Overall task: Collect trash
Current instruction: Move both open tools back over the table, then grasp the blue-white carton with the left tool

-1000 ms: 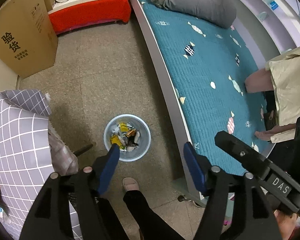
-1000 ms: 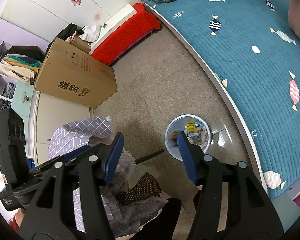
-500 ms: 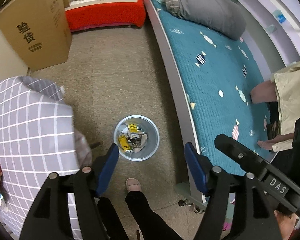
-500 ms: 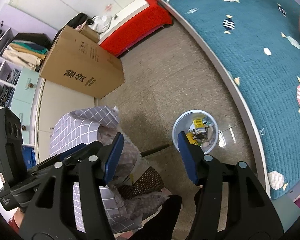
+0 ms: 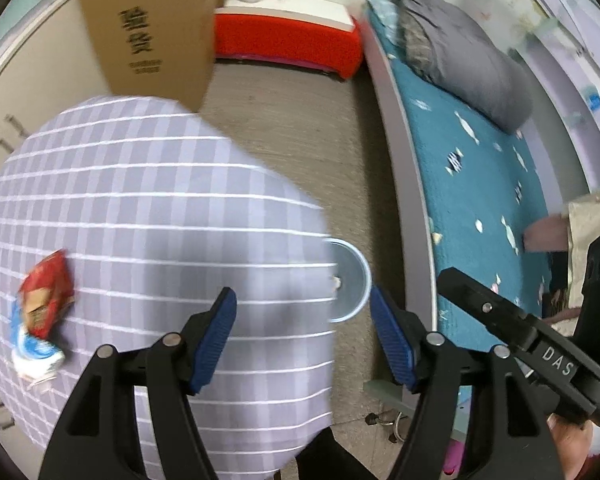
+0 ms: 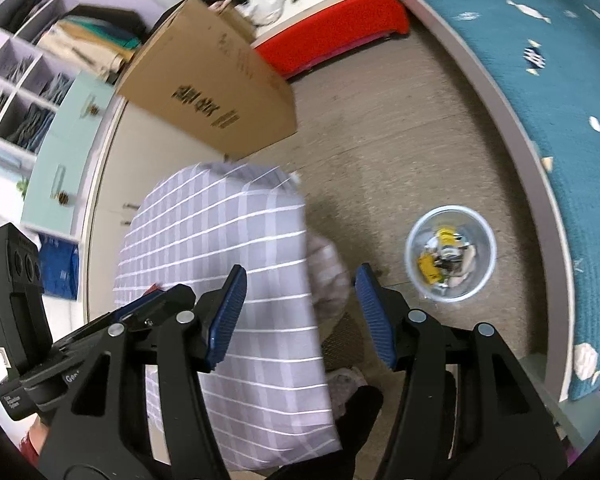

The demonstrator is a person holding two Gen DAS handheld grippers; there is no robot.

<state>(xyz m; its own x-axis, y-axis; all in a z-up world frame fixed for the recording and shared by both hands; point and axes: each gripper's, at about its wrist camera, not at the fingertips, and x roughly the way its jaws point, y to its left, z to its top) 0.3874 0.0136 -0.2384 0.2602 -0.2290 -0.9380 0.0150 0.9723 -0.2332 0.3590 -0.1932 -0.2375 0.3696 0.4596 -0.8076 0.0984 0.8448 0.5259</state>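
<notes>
Left wrist view first: at the far left of a table covered in grey checked cloth (image 5: pixel 148 220) lies a crumpled red snack wrapper (image 5: pixel 46 292), with a blue and white wrapper (image 5: pixel 34 350) touching it just below. To the right, the left gripper (image 5: pixel 302 334) hangs over the cloth with its blue-padded fingers (image 5: pixel 216 336) spread wide and nothing between them. Past the cloth's right edge a clear trash bin (image 5: pixel 354 280) peeks out on the floor, half hidden, and beyond it runs the teal bed (image 5: pixel 480 184) with a grey pillow (image 5: pixel 468 56). A cardboard box (image 5: pixel 156 28) stands behind the table, a red bench (image 5: pixel 288 38) to its right. From the right wrist camera, shelves of clothes (image 6: pixel 32 76) fill the left; then comes the cloth-covered table, where the right gripper (image 6: pixel 298 314) hovers above its edge, jaws well apart and empty. Further right the bin (image 6: pixel 450 254) stands fully visible on the floor beside the bed, holding yellow and pale scraps (image 6: pixel 444 260).
</notes>
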